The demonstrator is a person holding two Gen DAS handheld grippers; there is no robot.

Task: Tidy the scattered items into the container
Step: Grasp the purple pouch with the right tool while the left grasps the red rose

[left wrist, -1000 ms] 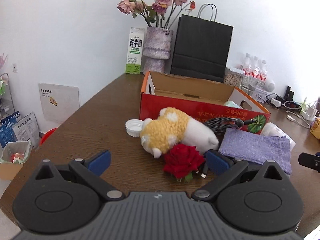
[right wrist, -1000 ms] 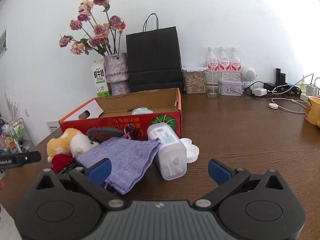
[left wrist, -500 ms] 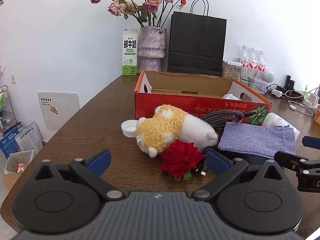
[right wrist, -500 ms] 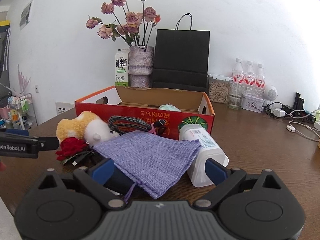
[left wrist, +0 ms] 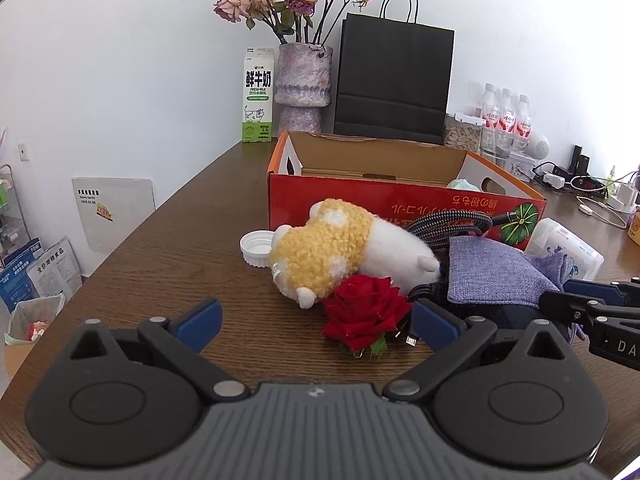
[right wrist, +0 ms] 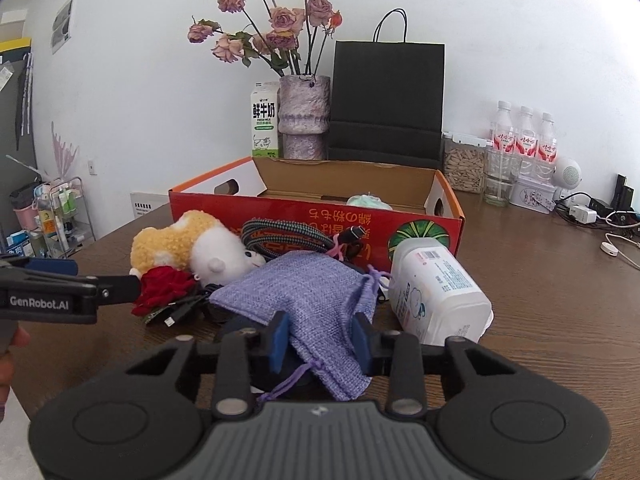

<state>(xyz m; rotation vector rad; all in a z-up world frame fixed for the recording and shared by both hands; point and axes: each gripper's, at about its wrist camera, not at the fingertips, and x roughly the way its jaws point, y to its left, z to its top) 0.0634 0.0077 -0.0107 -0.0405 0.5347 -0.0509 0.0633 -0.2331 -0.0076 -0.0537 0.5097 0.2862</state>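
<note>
Because the purple pouch [right wrist: 304, 300] lies limp on the table just ahead of the box [right wrist: 316, 224], the right gripper [right wrist: 320, 340] has just closed its 2 jaws on its near end for lifting, while the left gripper [left wrist: 316, 320] stands open beside the rose [left wrist: 366, 312].

The milk carton [left wrist: 258, 95] beside the vase carries large black Chinese characters 鲜牛奶, with "FRESH MILK" in small capitals under them and a cow drawing lower down; the finer print on its green band is too small to read. The red cardboard box [right wrist: 316, 222] shows yellow Chinese lettering on its front wall, printed upside down, beside a watermelon picture. The left gripper [right wrist: 116, 286], seen from the right wrist view, bears white lettering "GenRobot.AI" on its black side. The white plastic jar [right wrist: 438, 292] lying on its side has a barcode and a block of small blue print, not legible. The three water bottles [right wrist: 525, 136] wear red-and-white labels whose characters cannot be made out.
</note>
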